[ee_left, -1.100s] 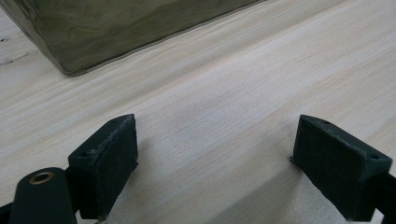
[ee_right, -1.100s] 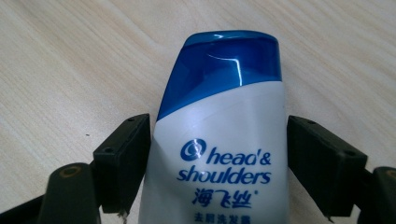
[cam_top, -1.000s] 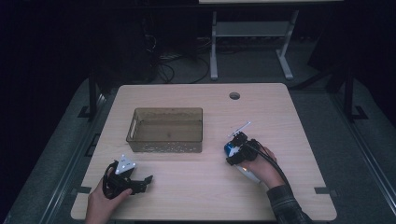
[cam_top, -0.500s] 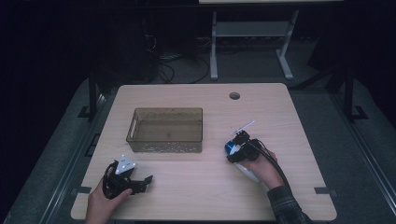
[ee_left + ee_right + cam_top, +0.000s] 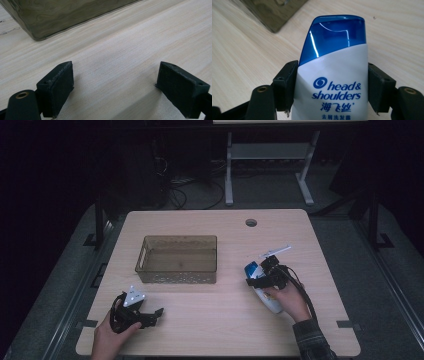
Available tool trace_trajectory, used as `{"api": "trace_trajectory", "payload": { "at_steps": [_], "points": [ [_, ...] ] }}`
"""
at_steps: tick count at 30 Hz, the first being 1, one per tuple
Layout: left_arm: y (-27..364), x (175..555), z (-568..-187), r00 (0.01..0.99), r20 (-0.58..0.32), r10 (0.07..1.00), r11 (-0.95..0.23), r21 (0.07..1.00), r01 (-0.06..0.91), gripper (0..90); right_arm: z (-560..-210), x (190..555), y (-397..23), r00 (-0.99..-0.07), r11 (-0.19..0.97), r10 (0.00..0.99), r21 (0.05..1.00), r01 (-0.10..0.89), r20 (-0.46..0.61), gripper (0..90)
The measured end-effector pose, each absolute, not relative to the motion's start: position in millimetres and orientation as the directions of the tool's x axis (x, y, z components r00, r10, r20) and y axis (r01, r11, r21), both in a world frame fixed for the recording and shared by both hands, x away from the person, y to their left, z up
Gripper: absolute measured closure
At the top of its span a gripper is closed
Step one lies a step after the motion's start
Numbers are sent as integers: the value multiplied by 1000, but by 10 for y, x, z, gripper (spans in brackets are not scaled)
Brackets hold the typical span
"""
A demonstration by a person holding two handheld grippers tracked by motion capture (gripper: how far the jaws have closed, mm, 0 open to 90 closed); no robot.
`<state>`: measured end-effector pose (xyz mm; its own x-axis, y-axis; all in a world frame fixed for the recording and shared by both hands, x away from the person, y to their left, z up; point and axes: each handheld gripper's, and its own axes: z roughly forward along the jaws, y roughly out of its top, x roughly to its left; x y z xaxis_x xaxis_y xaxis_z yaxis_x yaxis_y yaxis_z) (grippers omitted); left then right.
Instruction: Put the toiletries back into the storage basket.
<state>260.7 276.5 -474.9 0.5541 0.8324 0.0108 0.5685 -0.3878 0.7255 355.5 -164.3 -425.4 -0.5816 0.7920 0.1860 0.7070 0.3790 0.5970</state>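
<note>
Shampoo bottle: white plastic shampoo bottle with a glossy blue flip cap lay low over the pale wooden table, right of the bin, cap toward the far edge, and your right gripper had it across the body.
Right grip: your jaws were clamped on the bottle's two flat-sided flanks just below the cap; they had just been closing on it, and both pads pressed against the white wall.
Left grip: your left gripper sat near the table's front left with its jaws wide apart and nothing between them, only bare wood grain.
Weight: you were likely dealing with something light to moderate; how full it was could not be told.
Stiffness: thin moulded plastic, so I judged it would flex a little under a hard squeeze but spring back.
Slip: the printed skin looked smooth and shiny, and the body tapered toward the cap, so it could have crept out of your pads if tilted.
Best hold: mid-body, where the sides ran closest to parallel, was safer than the curved blue cap.
Bin: translucent smoky-brown rectangular plastic bin stood left of the bottle, rigid, straight-walled, with rounded corners, apart from both grippers.
Table: matte, light, finely grained wood.
</note>
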Motion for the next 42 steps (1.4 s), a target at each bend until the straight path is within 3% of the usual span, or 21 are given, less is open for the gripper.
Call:
{"api": "trace_trajectory", "payload": {
  "at_steps": [20, 27, 42],
  "points": [
    [2765, 2606, -4749, 554, 11, 832, -388, 726, 568, 129, -3983, 3411, -1932, -561, 252, 791, 704, 664, 245, 338],
    [2765, 2606, -4749, 554, 11, 832, -388, 726, 568, 129, -3916, 3328, -2065, -577, 181, 774, 783, 595, 260, 338],
    [2763, 2607, -4751, 553, 11, 833, -385, 728, 567, 129, -3800, 3221, -2184, -600, 107, 757, 858, 502, 257, 337]
  ]
}}
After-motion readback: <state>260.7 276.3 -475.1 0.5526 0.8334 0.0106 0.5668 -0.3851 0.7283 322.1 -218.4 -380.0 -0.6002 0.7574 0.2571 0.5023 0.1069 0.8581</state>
